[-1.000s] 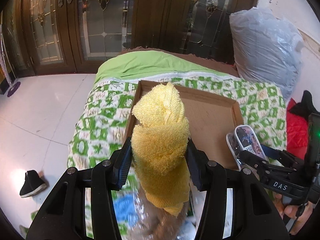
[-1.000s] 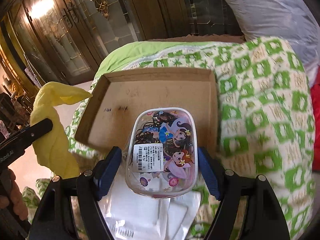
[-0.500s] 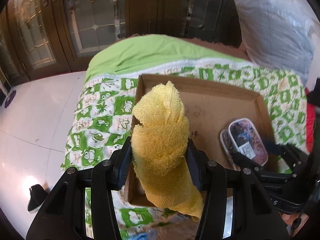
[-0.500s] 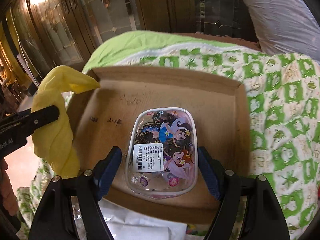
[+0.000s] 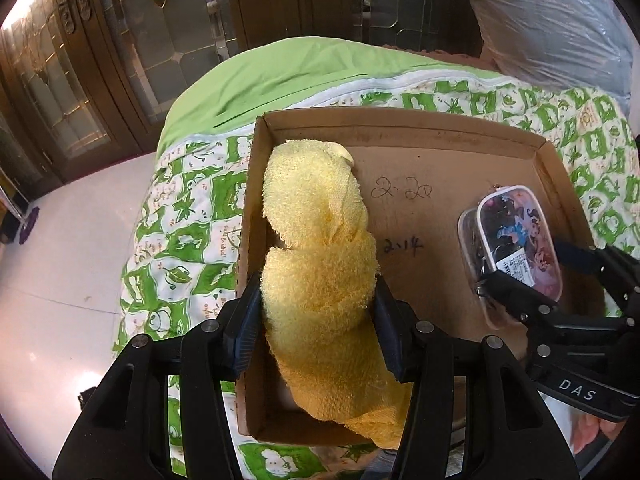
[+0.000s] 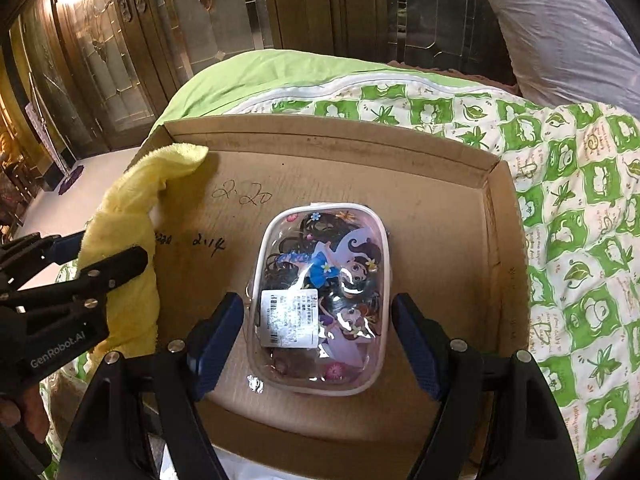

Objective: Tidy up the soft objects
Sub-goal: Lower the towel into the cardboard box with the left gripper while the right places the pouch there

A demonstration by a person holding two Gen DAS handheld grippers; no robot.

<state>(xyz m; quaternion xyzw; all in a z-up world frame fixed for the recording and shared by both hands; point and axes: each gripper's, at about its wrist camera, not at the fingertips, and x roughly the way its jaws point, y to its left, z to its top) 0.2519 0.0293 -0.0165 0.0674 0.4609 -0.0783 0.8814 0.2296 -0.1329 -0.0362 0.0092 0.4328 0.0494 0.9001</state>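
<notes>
1. My left gripper (image 5: 316, 300) is clamped on the yellow towel (image 5: 316, 216). Both blue pads touch its rolled middle. The jaws have just been opening a little, with the towel between them.
2. The towel lies along the 9 o'clock wall of the cardboard box (image 5: 400, 118), inside it. Its free end points toward 12 o'clock and its tail hangs over the near rim at 6 o'clock.
3. My right gripper (image 6: 318, 316) has its fingers closed on the clear pouch (image 6: 320, 292), one at each long side. The pouch has a white border, cartoon figures and a barcode label.
4. The pouch sits low over the box floor, right of centre in the left wrist view, at about 3 o'clock from the towel. I cannot tell whether it rests on the cardboard.
5. Handwritten numbers (image 5: 402, 190) mark the bare floor between towel and pouch.
6. From the right wrist view, the left gripper and towel are at 9 o'clock, well apart from the pouch.
7. The box rests on a green-and-white quilt (image 5: 188, 216), with a plain green sheet (image 5: 280, 76) beyond it at 12 o'clock.
8. A grey plastic bag (image 5: 552, 20) stands at 1 o'clock and dark glazed doors (image 5: 120, 60) at 11 o'clock.
</notes>
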